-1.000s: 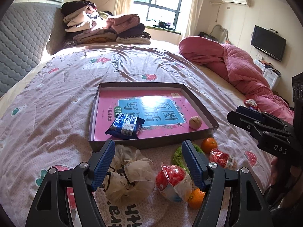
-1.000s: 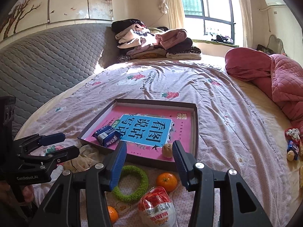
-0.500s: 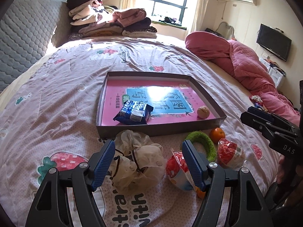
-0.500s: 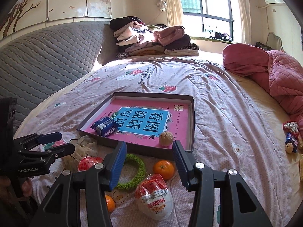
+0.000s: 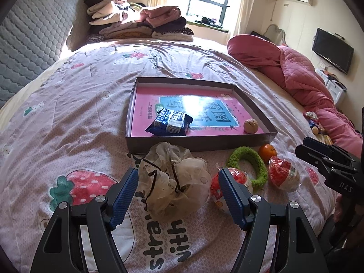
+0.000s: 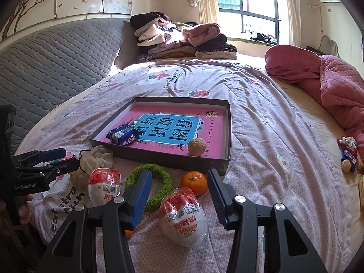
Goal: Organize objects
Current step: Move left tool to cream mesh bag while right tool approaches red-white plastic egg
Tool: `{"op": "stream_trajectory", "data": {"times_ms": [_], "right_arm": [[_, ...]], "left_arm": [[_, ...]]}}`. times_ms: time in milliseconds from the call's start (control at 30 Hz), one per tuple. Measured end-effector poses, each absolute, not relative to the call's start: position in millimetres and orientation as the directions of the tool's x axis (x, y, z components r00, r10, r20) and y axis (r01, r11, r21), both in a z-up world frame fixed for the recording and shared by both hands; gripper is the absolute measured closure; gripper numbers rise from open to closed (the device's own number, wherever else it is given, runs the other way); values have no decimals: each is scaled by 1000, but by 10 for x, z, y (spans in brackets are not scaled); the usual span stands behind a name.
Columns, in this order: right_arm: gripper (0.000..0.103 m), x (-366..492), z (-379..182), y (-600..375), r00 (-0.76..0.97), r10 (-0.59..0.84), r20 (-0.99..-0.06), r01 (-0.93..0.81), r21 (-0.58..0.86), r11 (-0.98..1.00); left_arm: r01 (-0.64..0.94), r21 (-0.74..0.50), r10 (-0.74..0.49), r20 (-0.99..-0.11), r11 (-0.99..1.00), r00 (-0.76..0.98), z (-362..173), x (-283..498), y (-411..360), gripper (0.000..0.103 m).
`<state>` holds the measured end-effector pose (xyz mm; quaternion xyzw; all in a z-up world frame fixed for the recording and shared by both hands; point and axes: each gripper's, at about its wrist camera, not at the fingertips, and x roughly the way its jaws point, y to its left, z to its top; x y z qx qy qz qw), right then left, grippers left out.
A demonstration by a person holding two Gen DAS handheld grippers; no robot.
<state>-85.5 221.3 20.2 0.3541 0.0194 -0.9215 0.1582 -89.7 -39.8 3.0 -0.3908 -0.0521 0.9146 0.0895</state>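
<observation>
Two things are already lying in the shallow box (image 5: 200, 140): a blue snack packet (image 5: 170, 122) at about 7 o'clock on its floor and a walnut (image 5: 250, 125) near 5 o'clock. Outside its near wall, a gauze pouch (image 5: 173, 182), a green ring (image 6: 149, 185), a tangerine (image 6: 194, 182) and two wrapped eggs (image 6: 184, 216) (image 6: 104, 187) are still waiting, so the sorting is judged barely begun. The left gripper (image 5: 178, 196) is being held wide open around the pouch; the right gripper (image 6: 179, 195) is gaping, empty, above one egg. Large Chinese characters are printed on the box floor, and "GenRobot.AI" is readable on the left gripper.
</observation>
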Motion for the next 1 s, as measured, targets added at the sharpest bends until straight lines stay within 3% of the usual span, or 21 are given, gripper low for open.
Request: {"op": "stream_trajectory", "data": {"times_ms": [1000], "right_arm": [[52, -709, -46, 2223, -654, -257, -711, 306, 62, -950]], "left_arm": [[-104, -164, 192, -748, -981, -635, -135, -757, -482, 29]]}}
